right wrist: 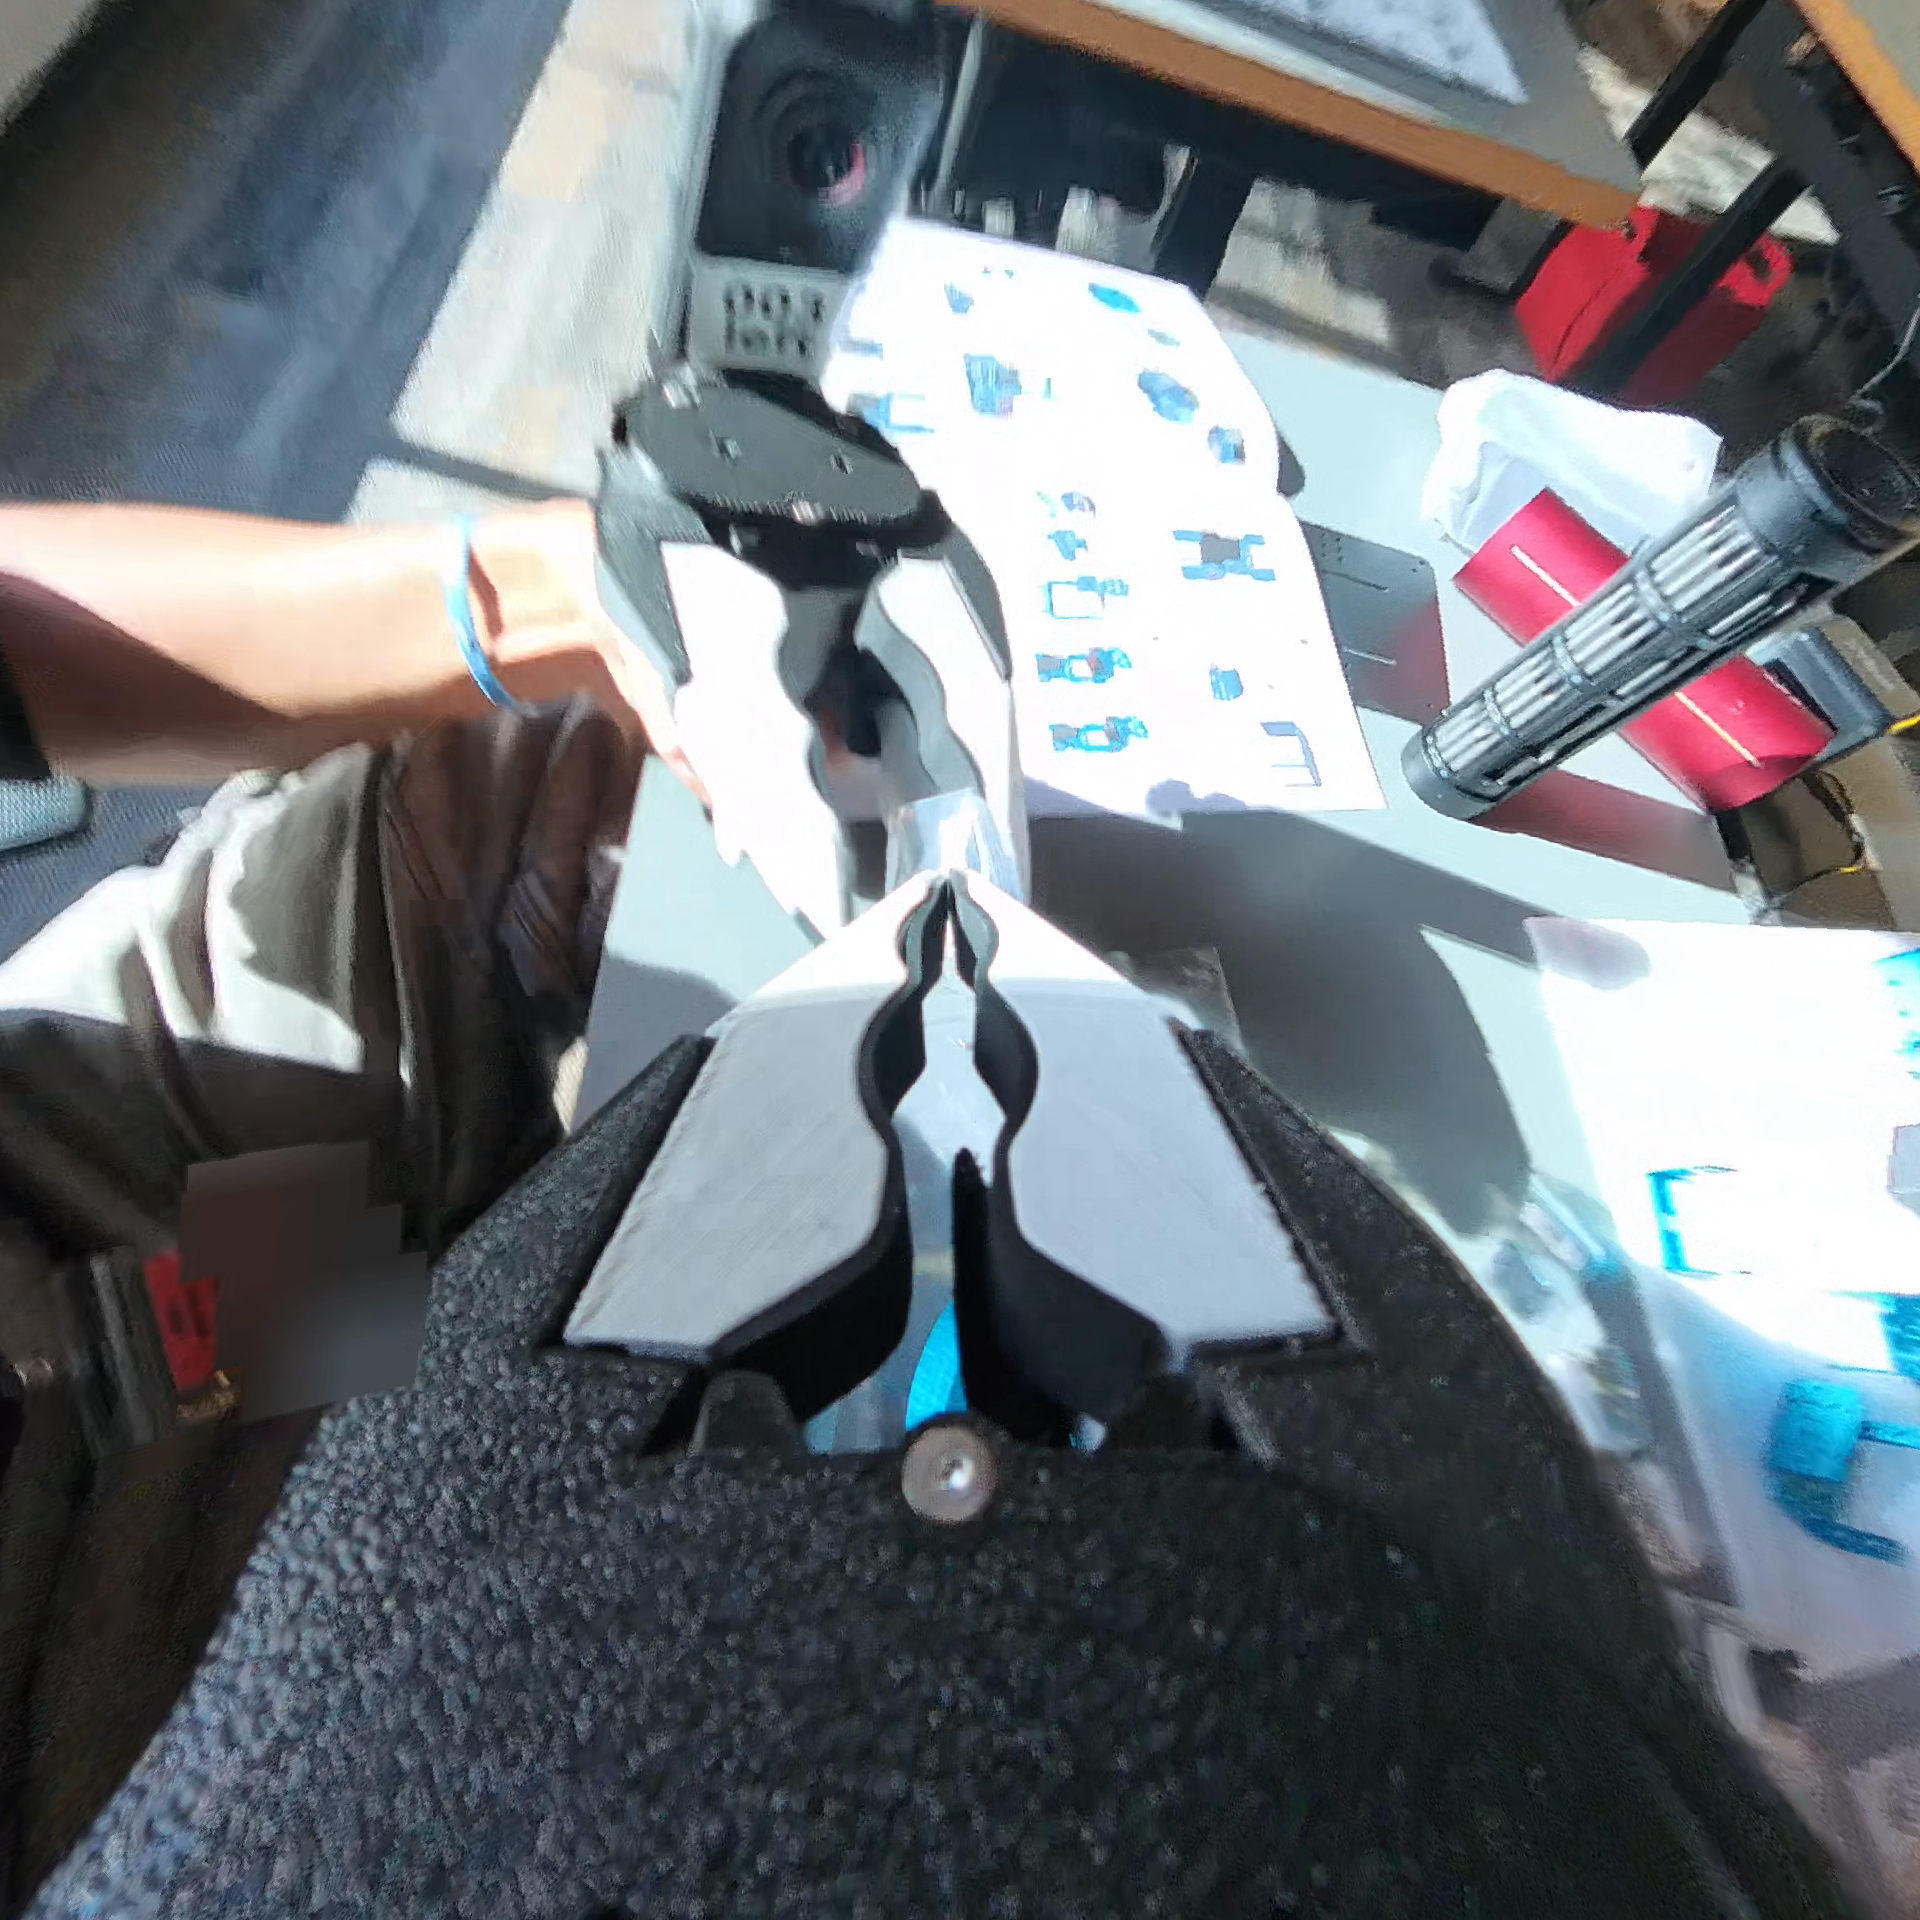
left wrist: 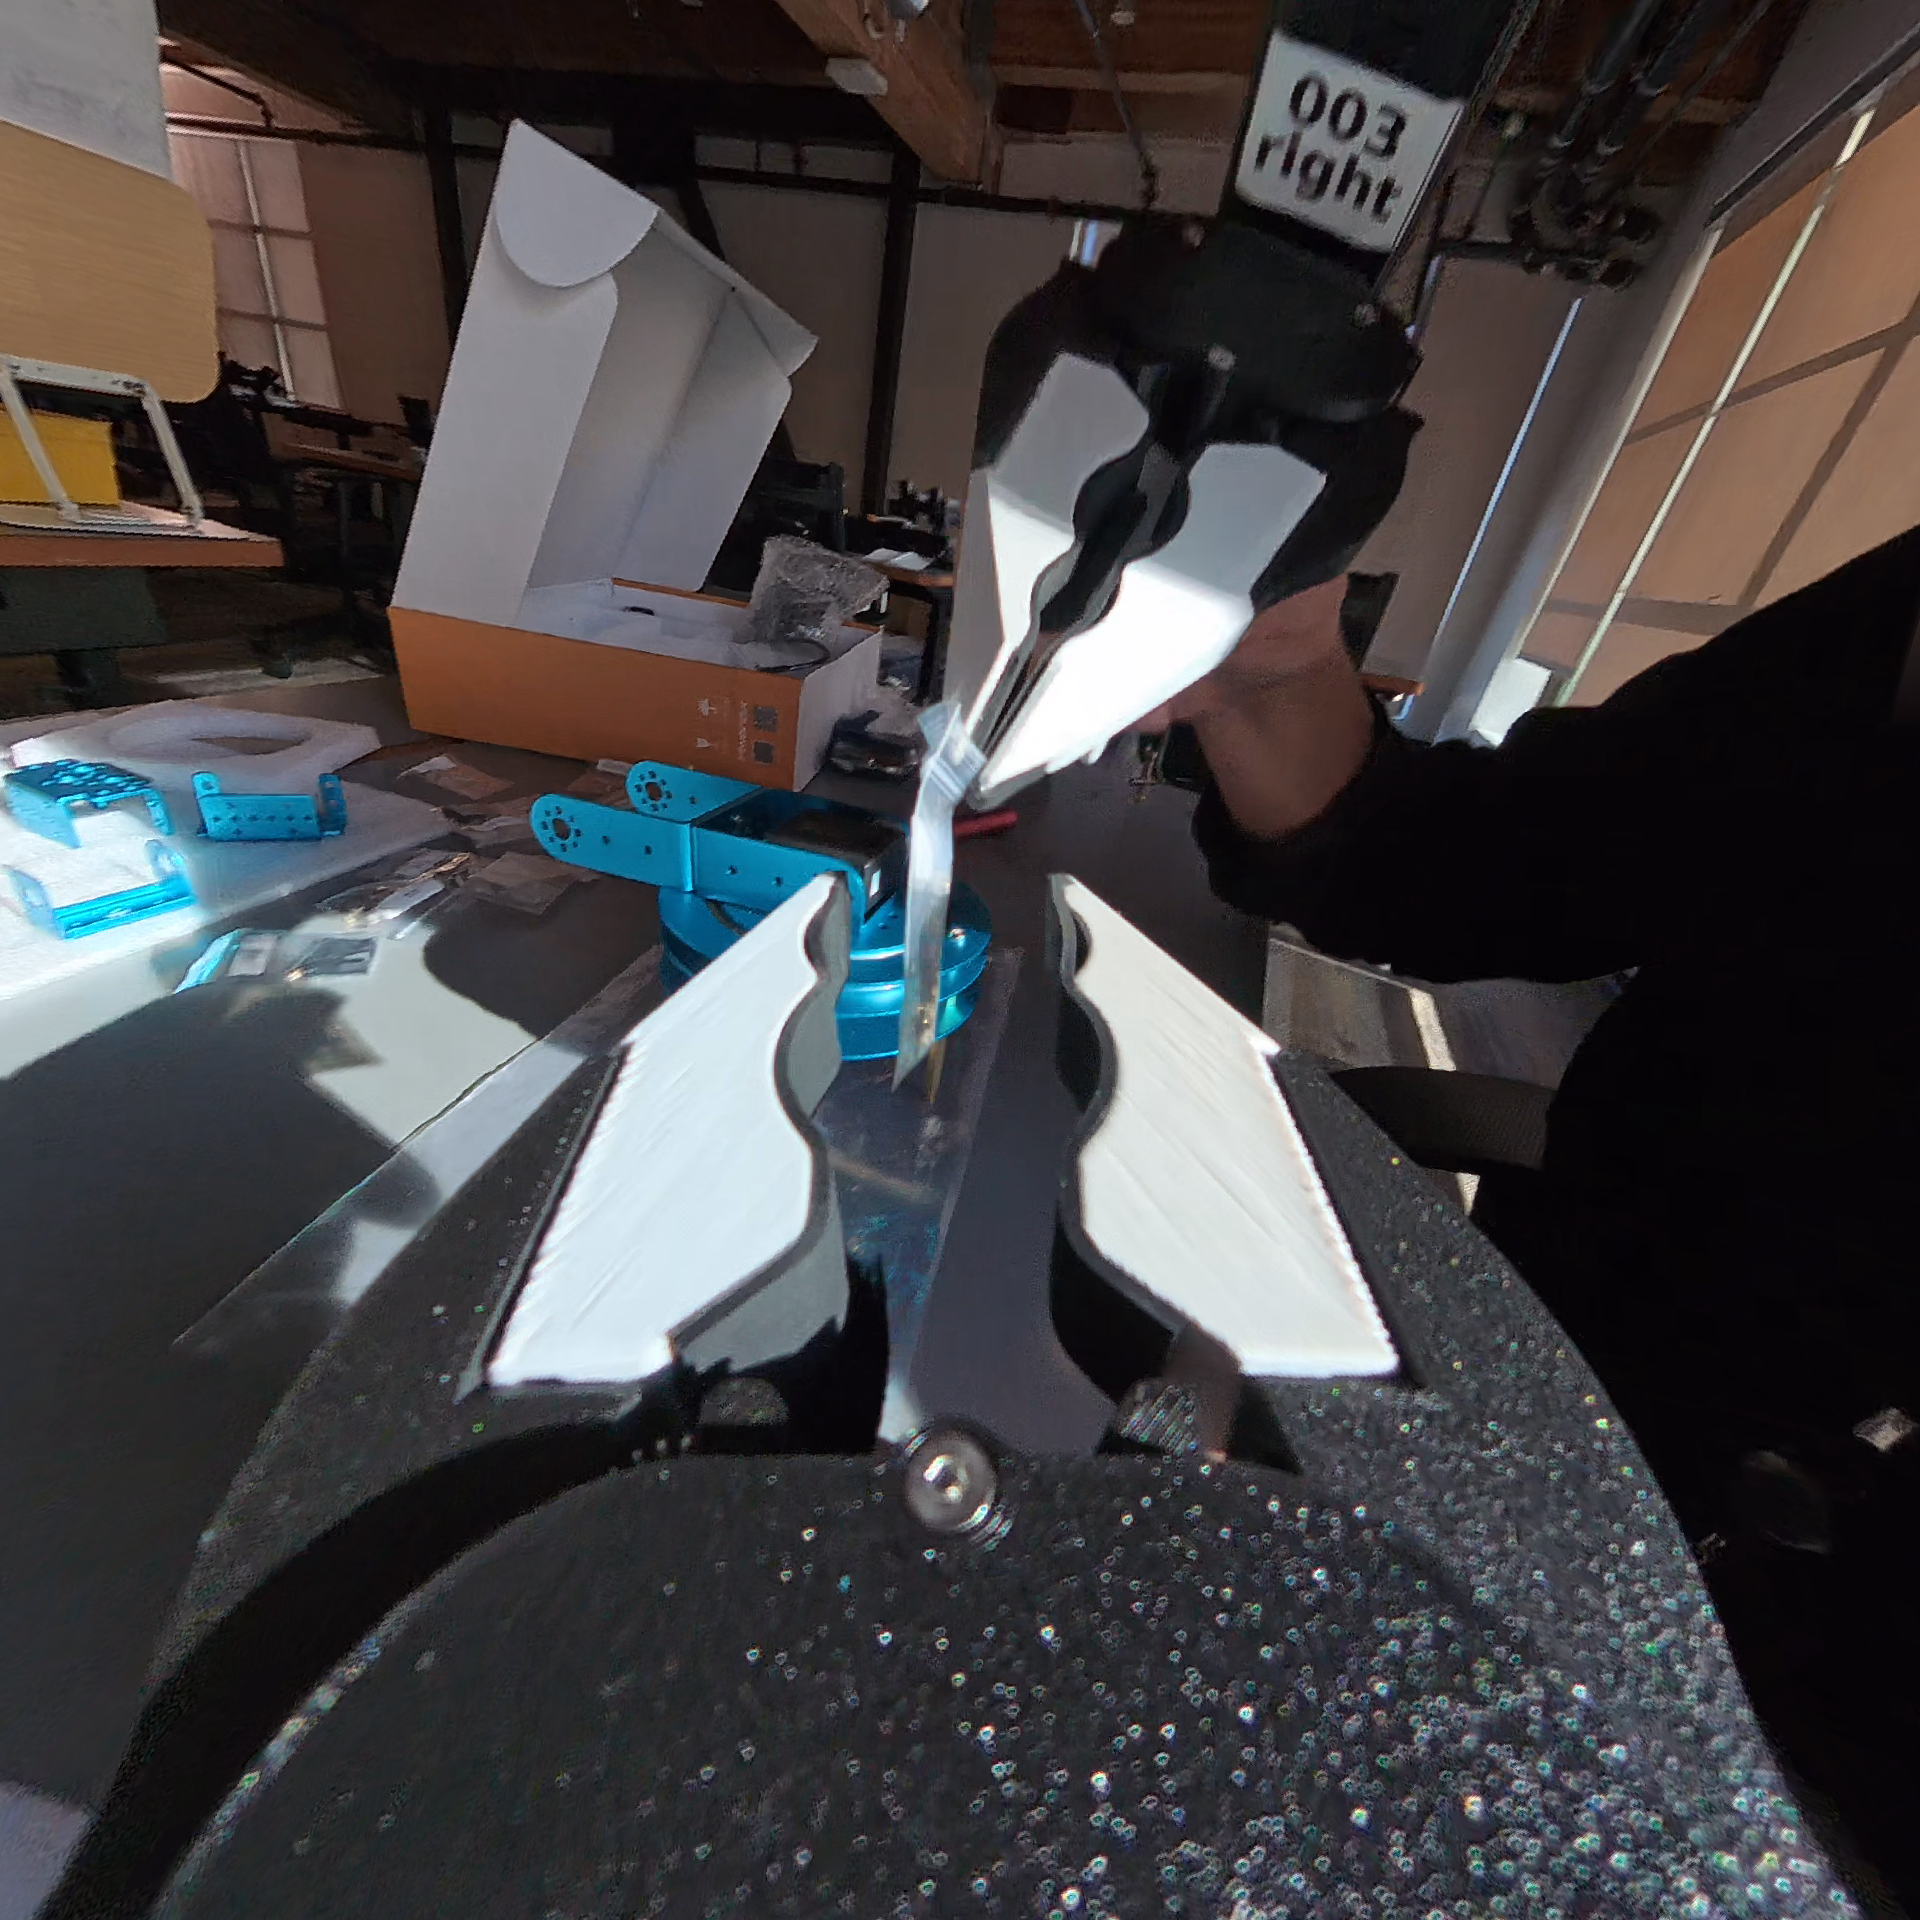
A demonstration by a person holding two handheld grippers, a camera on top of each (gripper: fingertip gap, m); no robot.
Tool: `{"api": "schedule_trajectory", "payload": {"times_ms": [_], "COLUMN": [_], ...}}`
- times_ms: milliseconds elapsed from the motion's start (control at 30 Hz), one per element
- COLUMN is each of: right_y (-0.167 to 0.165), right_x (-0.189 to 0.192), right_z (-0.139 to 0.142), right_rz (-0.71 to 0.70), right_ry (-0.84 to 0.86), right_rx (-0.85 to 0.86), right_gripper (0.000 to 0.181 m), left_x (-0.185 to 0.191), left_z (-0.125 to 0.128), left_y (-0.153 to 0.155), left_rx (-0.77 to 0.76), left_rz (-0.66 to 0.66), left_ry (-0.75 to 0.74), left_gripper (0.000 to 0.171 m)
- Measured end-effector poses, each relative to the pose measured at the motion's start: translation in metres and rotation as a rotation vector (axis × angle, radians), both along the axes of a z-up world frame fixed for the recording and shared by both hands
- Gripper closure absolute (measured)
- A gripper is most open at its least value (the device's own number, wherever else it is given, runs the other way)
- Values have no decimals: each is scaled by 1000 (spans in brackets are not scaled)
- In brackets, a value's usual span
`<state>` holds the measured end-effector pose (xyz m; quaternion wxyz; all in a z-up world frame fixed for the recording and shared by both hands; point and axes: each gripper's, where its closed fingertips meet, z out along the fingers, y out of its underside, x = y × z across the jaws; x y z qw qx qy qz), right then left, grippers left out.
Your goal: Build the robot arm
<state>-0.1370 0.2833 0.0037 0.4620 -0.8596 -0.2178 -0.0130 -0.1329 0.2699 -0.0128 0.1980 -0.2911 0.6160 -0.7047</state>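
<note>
My right gripper [left wrist: 971, 769] is shut on the top edge of a small clear plastic bag [left wrist: 928, 894]. The bag hangs down, with a small brass-coloured part [left wrist: 933, 1075] at its lower end. My left gripper [left wrist: 945, 894] is open. The bag hangs between its two fingers, with a gap on each side, so neither pad touches it. Behind the bag a blue metal turntable base [left wrist: 883, 1003] with a servo and a blue bracket [left wrist: 623, 831] stands on the dark table. In the right wrist view my right gripper [right wrist: 948, 883] pinches the bag [right wrist: 940, 831] in front of the open left gripper [right wrist: 894, 821].
An open orange and white box [left wrist: 603, 686] stands behind the blue assembly. Loose blue brackets [left wrist: 94, 821] lie on white foam at the left. A printed sheet [right wrist: 1122, 520], a red box [right wrist: 1621, 644] and a black cylinder [right wrist: 1662, 623] lie on the table. A dark sleeve [left wrist: 1558, 831] is at the right. Less than 4 cm separates the two grippers' tips.
</note>
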Motion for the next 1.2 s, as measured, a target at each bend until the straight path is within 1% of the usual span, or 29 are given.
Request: {"api": "schedule_trajectory", "payload": {"times_ms": [67,100,133,200,233,300,367,400,433,500,533,633,767,800,867,933,967,1033,1100,1200], "right_y": [2,1,-1,-5,-6,-15,-18,-19,-20,-21,-21,-24,-22,-21,-18,-17,-16,-15,-13,-10], "right_x": [16,16,10,-7,-12,-25,-37,-45,-51,-58,-61,-70,-75,-76,-74,-74,-74,-70,-67,-61], "right_z": [-4,-8,-13,-17,-21,-29,-28,-24,-22,-19,-18,-18,-18,-19,-26,-30,-31,-37,-43,-51], "right_rz": [12,63,159,378,428,527,591,621,643,682,696,758,802,811,817,832,834,837,831,821], "right_ry": [-97,-116,-146,-233,-263,-292,-334,-325,-319,-325,-330,-296,-265,-253,-252,-223,-215,-214,-212,-221], "right_rx": [-100,-156,-188,-137,-126,-150,-111,-90,-76,-56,-49,-36,-10,-13,-28,-40,-36,-53,-77,-102], "right_gripper": [181,181,181,181,181,181,181,181,181,181,181,181,181,181,181,181,181,181,181,181], "left_x": [1,-1,-4,-13,-22,-45,-64,-74,-80,-82,-86,-92,-85,-85,-84,-78,-77,-74,-69,-63], "left_z": [-4,-5,-4,-1,0,0,1,0,-1,-3,-3,-3,-6,-6,-6,-12,-16,-21,-27,-31], "left_y": [12,15,18,18,13,0,-9,-15,-19,-23,-24,-24,-26,-26,-25,-23,-23,-21,-17,-10], "left_rx": [37,45,40,-9,-45,-94,-121,-123,-115,-87,-86,-79,-50,-47,-43,-35,-29,-32,-22,-5], "left_rz": [71,85,93,59,-2,-182,-324,-407,-465,-520,-569,-682,-731,-743,-761,-741,-741,-733,-700,-643], "left_ry": [6,-1,-6,-1,11,40,60,77,95,121,139,174,196,189,174,167,175,185,190,196], "left_gripper": [133,134,134,134,131,102,97,90,88,89,89,93,96,99,110,125,129,132,134,142]}}
